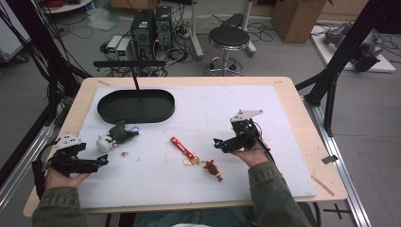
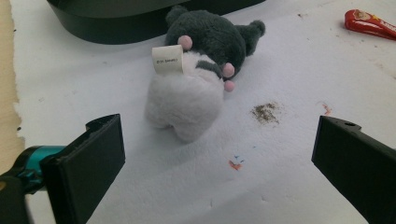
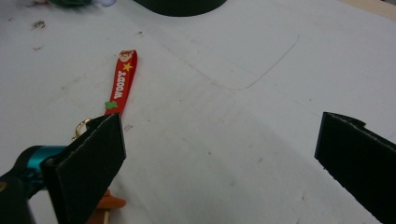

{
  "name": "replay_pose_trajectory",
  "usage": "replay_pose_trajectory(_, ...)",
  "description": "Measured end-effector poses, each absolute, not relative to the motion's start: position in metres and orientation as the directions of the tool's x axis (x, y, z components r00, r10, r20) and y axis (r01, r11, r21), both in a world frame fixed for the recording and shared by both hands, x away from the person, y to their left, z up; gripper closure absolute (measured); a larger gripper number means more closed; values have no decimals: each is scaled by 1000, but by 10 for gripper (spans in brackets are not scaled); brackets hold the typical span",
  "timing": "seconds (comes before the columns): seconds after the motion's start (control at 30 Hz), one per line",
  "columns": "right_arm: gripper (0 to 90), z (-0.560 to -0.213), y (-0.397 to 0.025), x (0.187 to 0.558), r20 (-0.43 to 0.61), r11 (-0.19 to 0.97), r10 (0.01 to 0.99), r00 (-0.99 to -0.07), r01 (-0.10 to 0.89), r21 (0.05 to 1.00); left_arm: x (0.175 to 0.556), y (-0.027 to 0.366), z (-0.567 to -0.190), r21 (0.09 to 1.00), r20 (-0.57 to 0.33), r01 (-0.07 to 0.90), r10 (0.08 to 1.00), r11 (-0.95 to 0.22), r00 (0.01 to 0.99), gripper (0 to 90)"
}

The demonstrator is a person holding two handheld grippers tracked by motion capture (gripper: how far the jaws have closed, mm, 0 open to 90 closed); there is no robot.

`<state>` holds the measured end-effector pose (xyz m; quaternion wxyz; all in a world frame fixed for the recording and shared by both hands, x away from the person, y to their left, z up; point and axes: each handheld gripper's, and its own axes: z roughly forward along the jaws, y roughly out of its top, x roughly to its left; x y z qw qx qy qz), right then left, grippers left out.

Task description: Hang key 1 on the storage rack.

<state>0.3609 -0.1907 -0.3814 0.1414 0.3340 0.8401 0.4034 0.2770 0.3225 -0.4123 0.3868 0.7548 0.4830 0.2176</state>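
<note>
The left tongs (image 1: 97,162) sit at the far left of the tabletop (image 1: 283,94), held low in the person's left hand (image 1: 64,177), well to the left of the tray (image 1: 136,106) and nearer the person than it. Their jaws are spread wide with nothing between them. In the left gripper view they point at the plush (image 2: 196,84), which lies on the white mat (image 2: 289,186) a short way ahead of the jaws, apart from both.

The plush (image 1: 116,136) lies just in front of the tray on its near side, close to the tray's left end. It is on its side: a white rounded part toward the tongs, a dark grey part toward the tray, with small pink bits and a white label (image 2: 167,59) curling up from it. A small brown smudge (image 2: 265,112) marks the mat just right of the plush.

The tray is a black oval, empty, with a thin black stand (image 1: 135,75) rising at its far rim.

Right of the tray and nearer the person lies the keychain (image 1: 182,146), a red strap reading WOODY (image 3: 120,81), running on to a gold ring (image 1: 191,161) and a small brown figure (image 1: 213,170).

The right tongs (image 1: 218,143) are farther right of the tray, held in the right hand (image 1: 250,153), pointing left toward the keychain. Their jaws are also spread wide and hold nothing; in the right gripper view the strap lies just beyond the left jaw.
</note>
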Motion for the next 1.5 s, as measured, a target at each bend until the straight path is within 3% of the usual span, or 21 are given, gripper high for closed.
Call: replay_pose_trajectory(1.5,43,-410,-49,388,78,669,521,-850,463,582,276,323,-412,796,-33,553,895,-245,445,30)
